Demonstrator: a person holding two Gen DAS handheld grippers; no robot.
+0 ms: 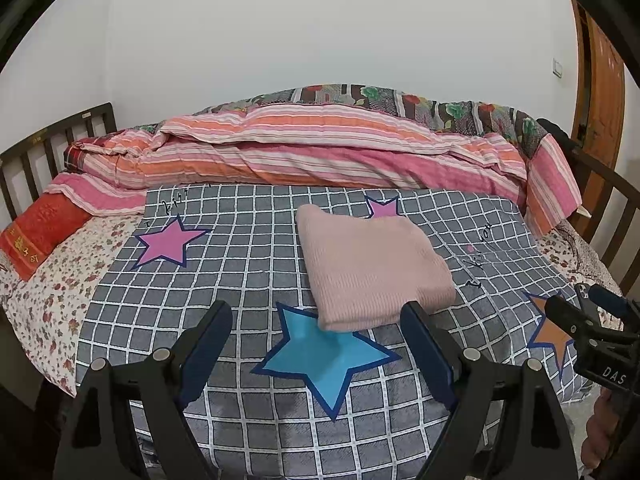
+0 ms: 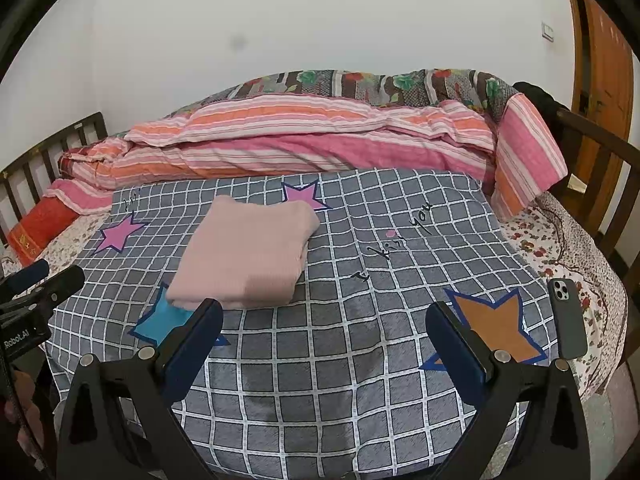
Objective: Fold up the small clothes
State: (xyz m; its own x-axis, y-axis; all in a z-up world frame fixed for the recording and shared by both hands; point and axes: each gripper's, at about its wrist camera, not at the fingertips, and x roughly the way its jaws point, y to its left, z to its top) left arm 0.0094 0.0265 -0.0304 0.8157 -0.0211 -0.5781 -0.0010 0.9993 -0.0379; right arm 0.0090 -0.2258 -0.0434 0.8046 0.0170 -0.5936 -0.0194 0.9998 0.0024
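The pink garment (image 1: 372,268) lies folded on the bed (image 1: 240,280), so the left gripper (image 1: 316,322) and right gripper (image 2: 324,320) hover wide and empty, seemingly finished.

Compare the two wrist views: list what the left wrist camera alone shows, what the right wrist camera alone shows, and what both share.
Left wrist only: the blue star unobstructed, and the open left gripper up close.

Right wrist only: a dark phone lying near the bed's right edge, the whole orange star, and the open right gripper up close.

Both: the folded pink garment resting on the grey checked sheet, with the striped quilt bunched behind it.
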